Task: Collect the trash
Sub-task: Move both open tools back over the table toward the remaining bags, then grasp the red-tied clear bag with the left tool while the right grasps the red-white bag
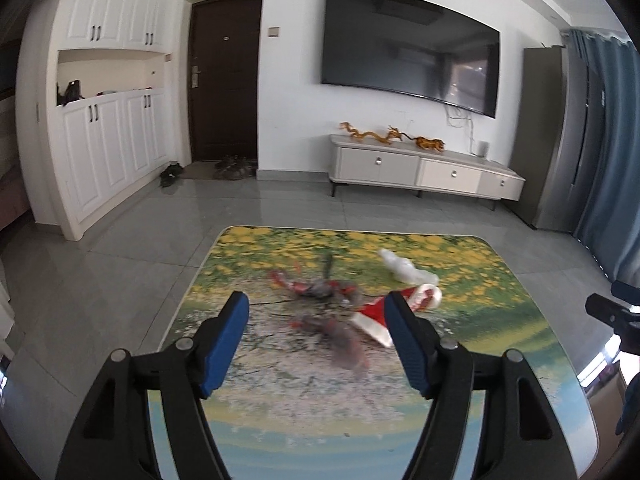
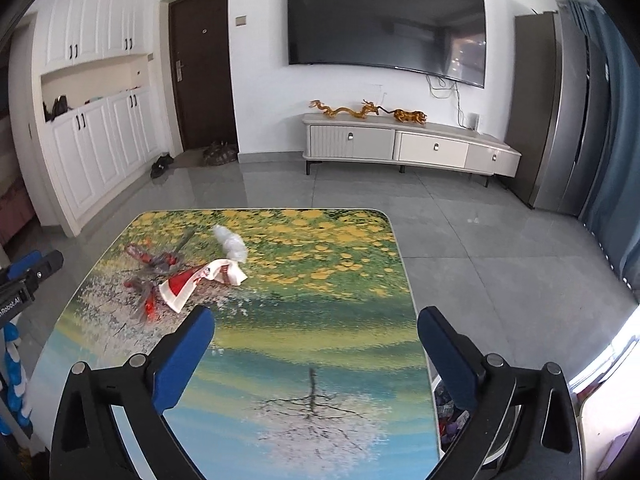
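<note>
On a table with a painted landscape top (image 1: 300, 420) lies a cluster of trash. A red and white wrapper (image 1: 372, 316) lies beside crumpled clear plastic (image 1: 404, 268) and blurred grey-red film wrappers (image 1: 320, 292). My left gripper (image 1: 317, 300) hovers open over this cluster, its pads touching nothing; its right finger hides one end of the red and white wrapper. In the right wrist view my right gripper (image 2: 315, 315) stands wide open over bare tabletop (image 2: 300, 360). The red and white wrapper (image 2: 192, 284), the clear plastic (image 2: 232, 244) and the film wrappers (image 2: 160, 262) lie ahead to its left.
A round container holding colourful scraps (image 2: 452, 420) sits below the table's right edge. Grey tiled floor surrounds the table. A TV cabinet (image 2: 400, 144) stands against the far wall under a television, white cupboards (image 2: 92, 152) at the left, blue curtains (image 1: 608, 152) at the right.
</note>
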`<action>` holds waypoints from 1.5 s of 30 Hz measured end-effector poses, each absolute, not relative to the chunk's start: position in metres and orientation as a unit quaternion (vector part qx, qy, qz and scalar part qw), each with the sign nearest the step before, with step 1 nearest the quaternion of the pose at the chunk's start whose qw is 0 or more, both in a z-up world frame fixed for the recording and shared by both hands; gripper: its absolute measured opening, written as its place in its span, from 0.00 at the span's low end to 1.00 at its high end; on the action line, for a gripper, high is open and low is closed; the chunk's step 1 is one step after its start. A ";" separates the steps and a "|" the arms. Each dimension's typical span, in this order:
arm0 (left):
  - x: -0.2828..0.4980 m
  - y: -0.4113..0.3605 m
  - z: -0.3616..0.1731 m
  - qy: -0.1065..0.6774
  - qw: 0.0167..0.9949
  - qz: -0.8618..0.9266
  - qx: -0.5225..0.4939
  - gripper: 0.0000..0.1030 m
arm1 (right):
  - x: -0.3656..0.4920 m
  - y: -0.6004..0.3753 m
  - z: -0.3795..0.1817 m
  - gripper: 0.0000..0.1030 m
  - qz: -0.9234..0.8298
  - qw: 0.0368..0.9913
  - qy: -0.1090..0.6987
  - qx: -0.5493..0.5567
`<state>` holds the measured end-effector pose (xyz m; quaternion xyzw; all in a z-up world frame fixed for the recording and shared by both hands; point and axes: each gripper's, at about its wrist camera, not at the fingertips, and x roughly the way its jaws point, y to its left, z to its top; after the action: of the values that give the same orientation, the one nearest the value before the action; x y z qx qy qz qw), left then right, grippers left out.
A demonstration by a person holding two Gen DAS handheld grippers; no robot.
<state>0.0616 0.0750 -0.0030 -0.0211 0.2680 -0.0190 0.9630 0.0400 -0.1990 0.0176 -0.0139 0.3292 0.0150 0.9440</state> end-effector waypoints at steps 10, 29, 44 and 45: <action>0.059 0.105 -0.013 0.249 0.968 0.003 -0.036 0.66 | 0.044 -0.178 0.012 1.00 0.004 0.940 0.339 -0.030; 0.077 0.114 -0.032 0.287 0.957 -0.018 -0.030 0.66 | 0.060 -0.171 -0.003 1.00 0.015 0.934 0.357 -0.026; 0.108 0.105 -0.058 0.341 0.931 -0.122 -0.039 0.66 | 0.113 -0.176 -0.027 0.89 0.100 0.922 0.375 0.001; 0.112 0.102 -0.062 0.349 0.928 -0.127 -0.041 0.66 | 0.117 -0.176 -0.030 0.85 0.105 0.921 0.376 0.003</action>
<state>0.1119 0.1022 -0.0616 -0.0408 0.3490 -0.1268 0.9276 0.1166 -0.1760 -0.0298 0.0027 0.3760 0.1048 0.9207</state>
